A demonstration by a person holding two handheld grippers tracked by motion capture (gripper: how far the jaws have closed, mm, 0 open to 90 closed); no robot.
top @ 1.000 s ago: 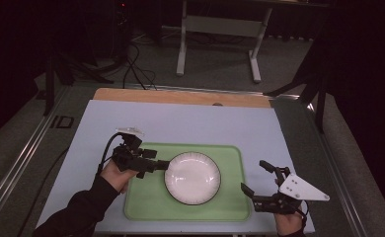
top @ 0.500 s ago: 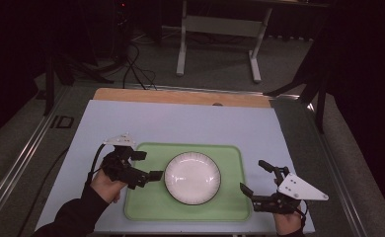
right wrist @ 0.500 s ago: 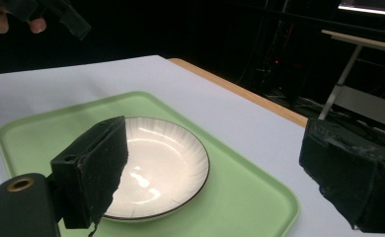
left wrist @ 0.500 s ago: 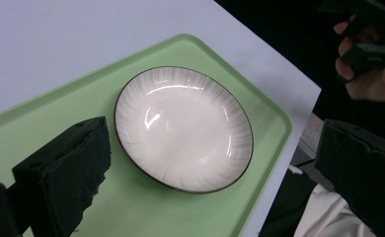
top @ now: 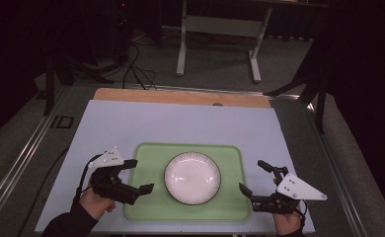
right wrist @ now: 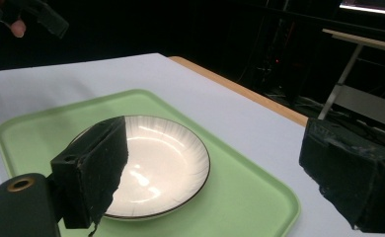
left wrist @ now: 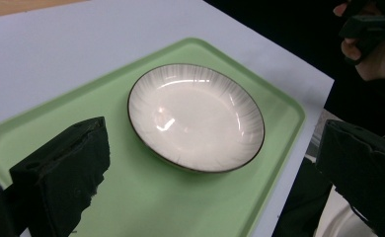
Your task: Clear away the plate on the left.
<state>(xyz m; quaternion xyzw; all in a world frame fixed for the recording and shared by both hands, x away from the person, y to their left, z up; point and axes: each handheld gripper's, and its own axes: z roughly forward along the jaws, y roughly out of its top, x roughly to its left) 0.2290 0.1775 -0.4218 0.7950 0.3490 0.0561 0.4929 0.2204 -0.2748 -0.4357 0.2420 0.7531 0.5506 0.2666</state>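
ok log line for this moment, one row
left tongs: open, over tray's left edge | right tongs: open, off tray's right edge | plate: empty, centred on green tray | contact: none

The left gripper (top: 140,175) now sits off the white plate (top: 192,177), back toward the green tray's (top: 146,207) left edge and near corner, jaws spread with nothing between them, after reaching the plate's left rim a second ago.

The black two-jaw left gripper (top: 140,176) is held in the left hand (top: 95,203), jaws spread wide. The black right gripper (top: 255,178) is likewise held agape, gripping nothing.
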